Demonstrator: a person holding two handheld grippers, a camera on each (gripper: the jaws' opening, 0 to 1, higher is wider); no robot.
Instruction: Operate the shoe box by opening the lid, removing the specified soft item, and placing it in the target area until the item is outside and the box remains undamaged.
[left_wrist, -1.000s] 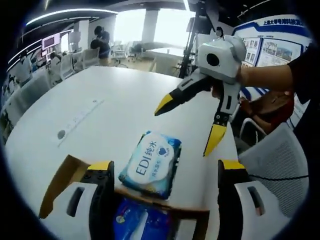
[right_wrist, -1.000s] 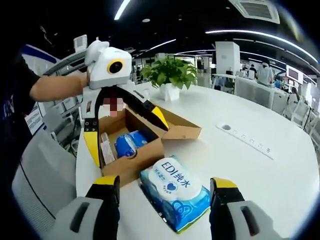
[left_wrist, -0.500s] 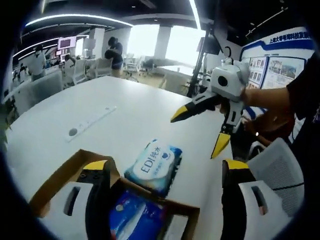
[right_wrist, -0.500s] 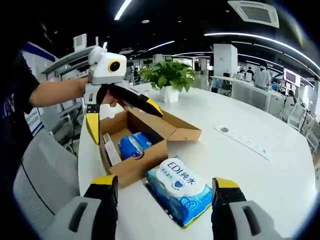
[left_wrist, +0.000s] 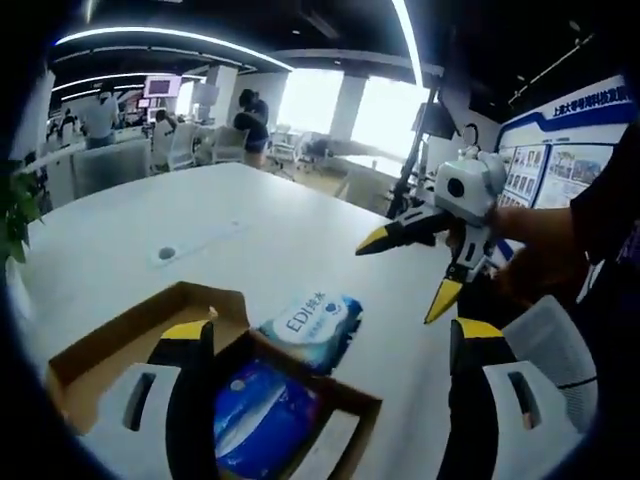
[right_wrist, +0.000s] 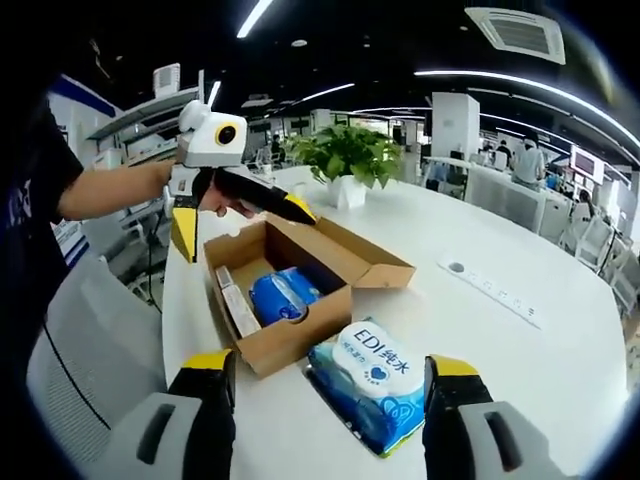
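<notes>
We have lifted both grippers further away; the wipes pack (right_wrist: 378, 385) lies on the table (right_wrist: 520, 350) just beside the open box (right_wrist: 290, 300). The left gripper (right_wrist: 235, 222) and right gripper (left_wrist: 410, 270) hold their jaws apart, empty.

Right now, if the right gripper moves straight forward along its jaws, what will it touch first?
Probably the wet-wipes pack on the table, lying between the open jaws of the right gripper; the shoe box sits just left. Depth is uncertain.
</notes>
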